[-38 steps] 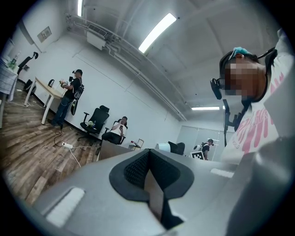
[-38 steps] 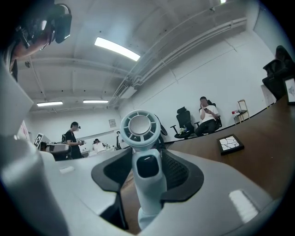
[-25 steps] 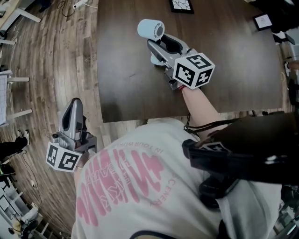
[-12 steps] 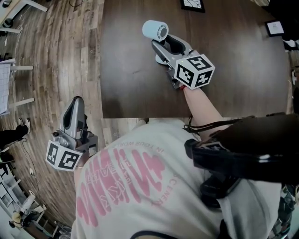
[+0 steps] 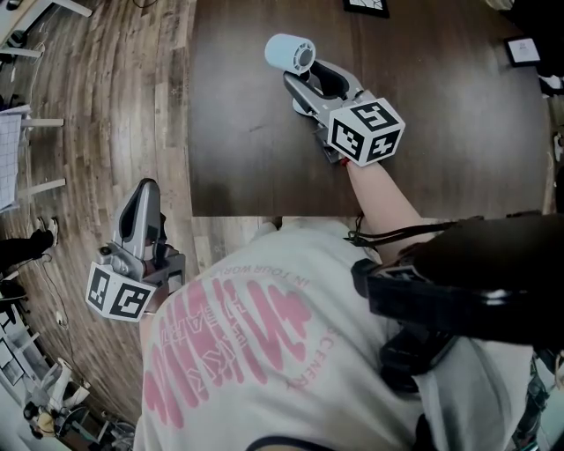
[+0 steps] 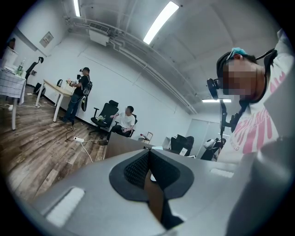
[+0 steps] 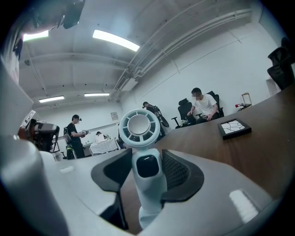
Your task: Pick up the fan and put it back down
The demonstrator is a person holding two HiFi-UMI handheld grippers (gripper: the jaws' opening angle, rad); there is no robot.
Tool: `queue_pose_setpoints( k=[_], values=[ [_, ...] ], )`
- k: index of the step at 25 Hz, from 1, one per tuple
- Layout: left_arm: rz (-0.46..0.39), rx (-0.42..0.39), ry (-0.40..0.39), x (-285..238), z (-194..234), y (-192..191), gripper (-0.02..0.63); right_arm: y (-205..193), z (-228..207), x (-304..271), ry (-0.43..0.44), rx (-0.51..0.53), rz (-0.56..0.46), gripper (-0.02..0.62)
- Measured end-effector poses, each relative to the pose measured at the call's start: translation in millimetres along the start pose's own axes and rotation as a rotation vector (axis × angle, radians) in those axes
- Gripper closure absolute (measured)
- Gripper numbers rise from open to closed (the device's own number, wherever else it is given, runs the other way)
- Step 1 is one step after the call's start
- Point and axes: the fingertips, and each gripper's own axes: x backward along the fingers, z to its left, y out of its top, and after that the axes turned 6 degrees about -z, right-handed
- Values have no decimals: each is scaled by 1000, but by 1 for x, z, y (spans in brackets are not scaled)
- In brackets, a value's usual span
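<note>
A light-blue handheld fan (image 5: 289,53) stands upright over the dark wooden table (image 5: 247,150); its round head (image 7: 139,127) rises above the jaws in the right gripper view. My right gripper (image 5: 308,73) is shut on the fan's handle (image 7: 148,184), a black pad pressing on each side. Whether the fan's foot rests on the tabletop is hidden by the jaws. My left gripper (image 5: 146,192) hangs off the table's left side over the wood floor, level, its pads (image 6: 137,167) meeting at the tips with nothing between them.
A black-framed picture (image 5: 366,6) lies at the table's far edge, and another (image 5: 523,50) at the far right. The table's near edge (image 5: 264,216) runs just in front of my body. People, office chairs and desks fill the room behind (image 7: 203,103).
My right gripper has sunk a little toward the tabletop with the fan still in it. The left gripper has stayed where it was.
</note>
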Motion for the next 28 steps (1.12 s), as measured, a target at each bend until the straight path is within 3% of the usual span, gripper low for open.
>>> queue_pose_setpoints(
  k=[28],
  values=[
    [-12, 2, -51, 7, -13, 2, 586, -7, 6, 30, -26, 72, 17, 385]
  ],
)
